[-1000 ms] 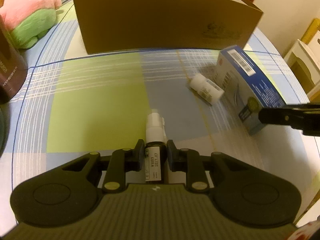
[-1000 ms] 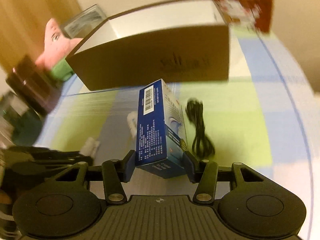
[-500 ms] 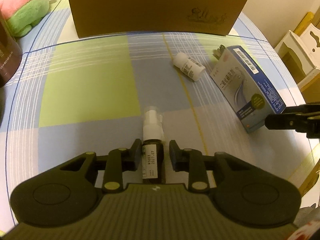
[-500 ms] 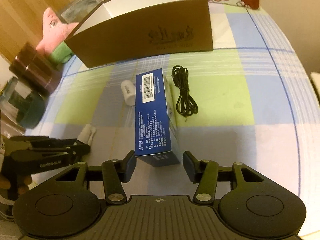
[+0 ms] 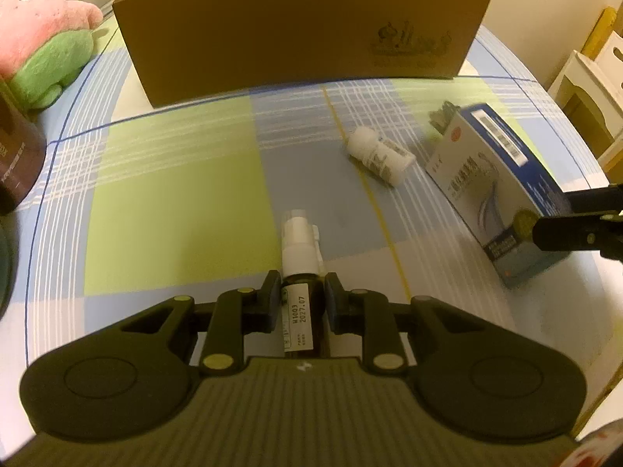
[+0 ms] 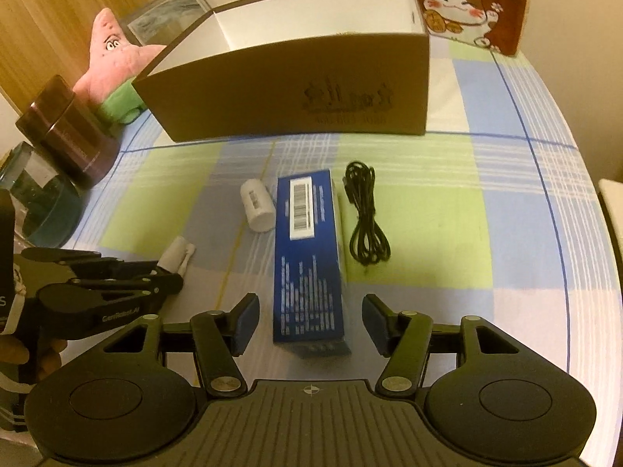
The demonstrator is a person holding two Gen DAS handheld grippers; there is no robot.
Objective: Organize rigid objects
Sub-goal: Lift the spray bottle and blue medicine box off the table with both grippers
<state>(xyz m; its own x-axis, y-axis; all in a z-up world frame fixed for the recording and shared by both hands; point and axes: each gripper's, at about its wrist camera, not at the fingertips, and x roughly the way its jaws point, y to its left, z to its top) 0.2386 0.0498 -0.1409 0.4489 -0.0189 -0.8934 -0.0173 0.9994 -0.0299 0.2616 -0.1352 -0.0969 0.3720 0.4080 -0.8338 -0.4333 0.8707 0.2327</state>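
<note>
- The left gripper (image 5: 301, 295) is pinched on the dark body of a small spray bottle (image 5: 300, 272), white nozzle pointing away toward the cardboard box (image 5: 296, 39); the bottle sits low over the table (image 5: 175, 194) near its near edge
- For this step, I'd judge the grip should stay firm on the labelled body, the bottle lifted clear above the box's front wall, then lowered into the white interior before letting go
- The right gripper (image 6: 309, 325) stands spread, its jaws having just been opening, with the blue carton (image 6: 307, 257) lying between them but untouched by the pads; the carton rests flat on the table
- A white pill bottle (image 6: 257, 210) lies on its side just beside the carton's far left end
- A coiled black cable (image 6: 366, 222) lies just right of the carton
- The box stands toward the far edge, open-topped; its tall front wall is the main obstacle
- A pink and green plush toy (image 5: 43, 35) and a dark jar (image 6: 70, 132) crowd the far left corner, well apart from the path
</note>
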